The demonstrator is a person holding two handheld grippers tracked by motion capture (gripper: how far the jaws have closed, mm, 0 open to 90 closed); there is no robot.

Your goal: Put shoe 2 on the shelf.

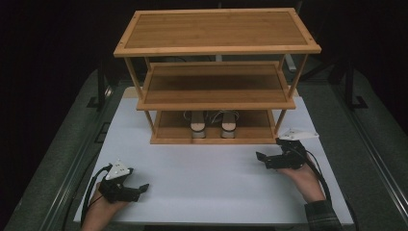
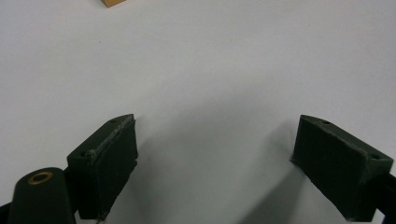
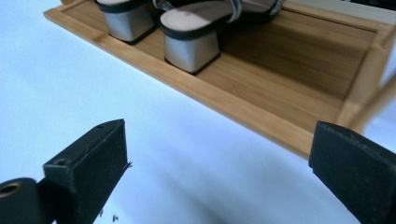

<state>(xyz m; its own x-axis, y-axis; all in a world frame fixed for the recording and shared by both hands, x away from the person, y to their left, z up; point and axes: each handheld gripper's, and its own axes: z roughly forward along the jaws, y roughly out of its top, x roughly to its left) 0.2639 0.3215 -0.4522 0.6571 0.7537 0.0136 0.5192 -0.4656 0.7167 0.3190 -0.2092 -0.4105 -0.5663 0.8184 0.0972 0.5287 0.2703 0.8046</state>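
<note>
Left gripper (image 1: 137, 188) low on white counter (image 1: 207, 168), near edge, jaws spread, holding nothing. Right gripper (image 1: 263, 158) farther in, jaws spread, empty, just beside bamboo rack (image 1: 216, 48) corner. Pair of block-heel sandals (image 1: 214, 126) on rack's bottom shelf, centre, heels toward person.

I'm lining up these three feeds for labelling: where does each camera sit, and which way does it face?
High view: above the person's side, looking forward and down on the white table and wooden rack; both hands, the left gripper and right gripper show.
Left gripper view: on the left gripper, facing bare table; its two jaws stand wide apart.
Right gripper view: on the right gripper, facing the rack's bottom shelf; jaws apart.
Shared: the sandals on the bottom shelf appear in the high view and the right gripper view.
</note>
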